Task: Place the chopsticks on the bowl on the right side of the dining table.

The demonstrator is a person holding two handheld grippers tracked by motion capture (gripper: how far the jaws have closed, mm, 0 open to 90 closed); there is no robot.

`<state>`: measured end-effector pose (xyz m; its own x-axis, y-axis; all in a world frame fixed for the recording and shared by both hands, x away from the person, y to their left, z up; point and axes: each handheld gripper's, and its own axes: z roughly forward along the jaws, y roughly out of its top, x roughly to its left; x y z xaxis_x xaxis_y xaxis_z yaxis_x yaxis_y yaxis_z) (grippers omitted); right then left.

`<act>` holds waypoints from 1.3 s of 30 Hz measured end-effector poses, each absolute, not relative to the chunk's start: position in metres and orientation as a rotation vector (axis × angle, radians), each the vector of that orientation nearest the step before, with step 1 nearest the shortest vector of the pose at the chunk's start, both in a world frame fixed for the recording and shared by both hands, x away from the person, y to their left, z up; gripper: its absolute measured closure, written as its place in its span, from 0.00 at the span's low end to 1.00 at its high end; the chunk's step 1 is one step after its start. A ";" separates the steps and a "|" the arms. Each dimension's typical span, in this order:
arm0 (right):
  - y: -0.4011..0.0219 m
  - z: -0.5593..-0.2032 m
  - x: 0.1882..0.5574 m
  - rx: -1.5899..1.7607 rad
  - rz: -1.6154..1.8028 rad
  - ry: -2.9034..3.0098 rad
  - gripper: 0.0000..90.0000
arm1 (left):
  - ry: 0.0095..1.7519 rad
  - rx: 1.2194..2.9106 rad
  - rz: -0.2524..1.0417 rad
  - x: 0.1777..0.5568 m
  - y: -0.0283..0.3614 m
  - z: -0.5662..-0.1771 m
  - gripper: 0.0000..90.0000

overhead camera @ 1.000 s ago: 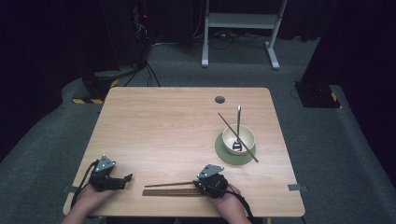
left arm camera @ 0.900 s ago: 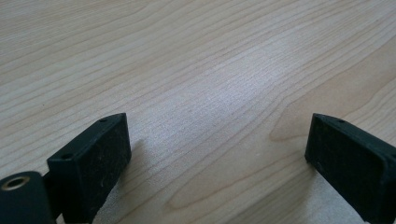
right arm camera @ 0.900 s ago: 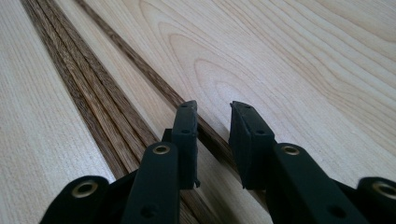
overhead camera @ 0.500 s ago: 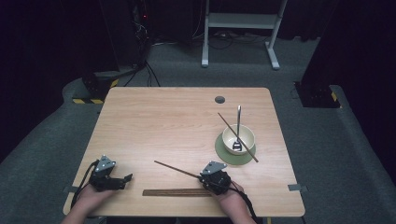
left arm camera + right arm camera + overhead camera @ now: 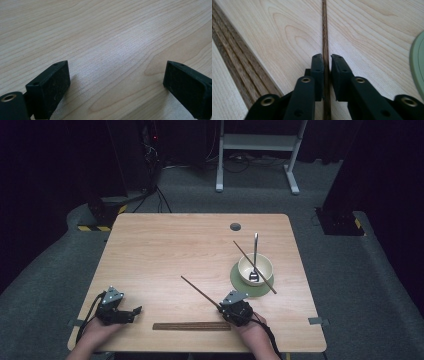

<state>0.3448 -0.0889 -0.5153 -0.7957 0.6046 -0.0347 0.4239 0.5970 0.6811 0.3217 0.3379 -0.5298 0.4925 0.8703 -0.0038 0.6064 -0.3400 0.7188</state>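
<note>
A light wooden worktop (image 5: 165, 250) seen from above, with a person's two hands entering at 6 o'clock. The right tool (image 5: 226, 307), at about 5 o'clock on the worktop, is clenched on a dark wooden chopstick (image 5: 200, 291) that slants away from it toward 10 o'clock. In the right gripper view, the two black jaws press against either side of that chopstick (image 5: 325, 40), which runs straight ahead over the wood.

Just beside the right tool, toward 7 o'clock, a flat dark wooden strip (image 5: 191, 326) lies along the near edge of the worktop.

The left tool (image 5: 131, 312) sits at about 7 o'clock, released, its jaws spread wide over bare wood.

At 3 o'clock, a cream bowl (image 5: 255, 269) stands on a green saucer (image 5: 243, 287). A metal spoon (image 5: 254, 257) and a second chopstick (image 5: 254, 267) rest in it.
</note>
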 end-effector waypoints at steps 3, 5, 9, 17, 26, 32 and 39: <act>-0.090 -0.516 0.343 0.836 1.003 2.572 0.86 | 1.210 2.068 0.506 0.322 0.338 -0.530 0.08; -0.092 -0.516 0.343 0.831 1.006 2.575 0.86 | 1.210 2.068 0.506 0.322 0.338 -0.530 0.08; -0.091 -0.515 0.342 0.821 1.003 2.581 0.90 | 1.211 2.070 0.508 0.322 0.338 -0.530 0.08; -0.092 -0.515 0.343 0.824 0.999 2.579 0.93 | 1.212 2.070 0.507 0.321 0.338 -0.530 0.08; -0.091 -0.515 0.342 0.815 0.989 2.571 0.93 | 1.210 2.069 0.506 0.322 0.338 -0.530 0.08; -0.090 -0.513 0.341 0.812 0.983 2.550 0.93 | 1.210 2.069 0.505 0.322 0.338 -0.530 0.08; -0.092 -0.503 0.337 0.802 1.015 2.501 0.94 | 1.210 2.070 0.506 0.322 0.338 -0.530 0.08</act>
